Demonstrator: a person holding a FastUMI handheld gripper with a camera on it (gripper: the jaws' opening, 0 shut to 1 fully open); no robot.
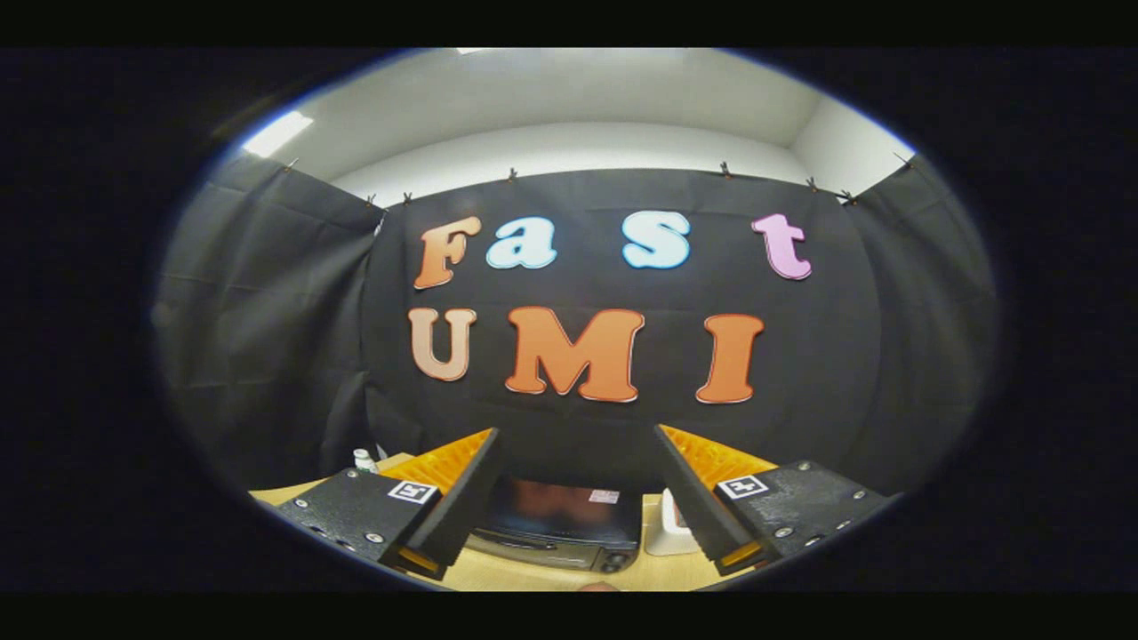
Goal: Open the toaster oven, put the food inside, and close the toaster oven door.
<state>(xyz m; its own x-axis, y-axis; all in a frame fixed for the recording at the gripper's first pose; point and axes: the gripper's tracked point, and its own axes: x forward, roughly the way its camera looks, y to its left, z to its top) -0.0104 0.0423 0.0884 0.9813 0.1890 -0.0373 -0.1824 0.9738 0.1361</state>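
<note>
A black cloth wall [578,267] hung from clips backs the booth, with pale walls and a lit ceiling above it, and a light wooden surface [533,578] runs along the bottom of the gripper view. On that surface sits the toaster oven [560,524], dark-bodied with a glass front that looks closed; it lies below and just beyond the claw [578,480], framed in the gap between the two fingers, its long axis running crosswise to them. The claw is held high and spread wide with nothing between the fingers, so reaching the door would likely mean dropping down and forward. A small pale sticker sits on top of the oven, too small to read, and knobs show at its lower right corner. A white container [669,529] stands just beside the oven's right end, and a small white bottle [364,460] stands beyond the left finger. No food can be made out.
</note>
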